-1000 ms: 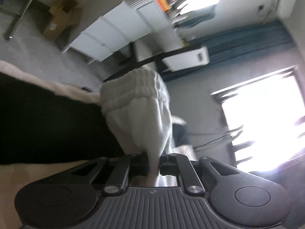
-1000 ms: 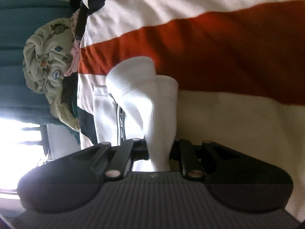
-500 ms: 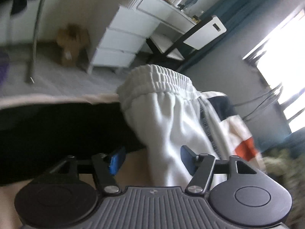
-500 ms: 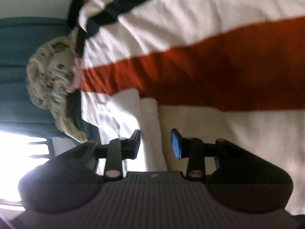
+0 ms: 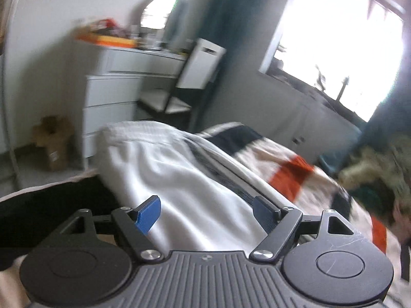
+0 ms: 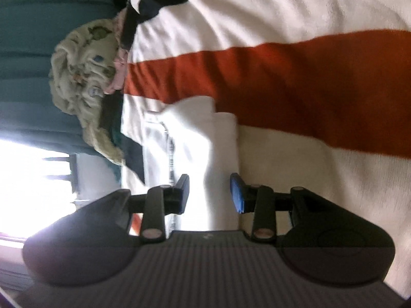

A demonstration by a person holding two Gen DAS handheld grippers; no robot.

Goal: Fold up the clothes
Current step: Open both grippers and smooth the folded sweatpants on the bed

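One pair of white shorts lies on the striped blanket, one edge doubled over in my right view. My left gripper is spread wide over it, my right gripper narrower, both empty. For a clean fold I'd pinch matching edges and keep them level. One clothes heap sits beyond.

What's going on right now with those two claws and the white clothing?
Left gripper open. Right gripper open. White garment lying loose on striped blanket, unheld. Nothing blocking.
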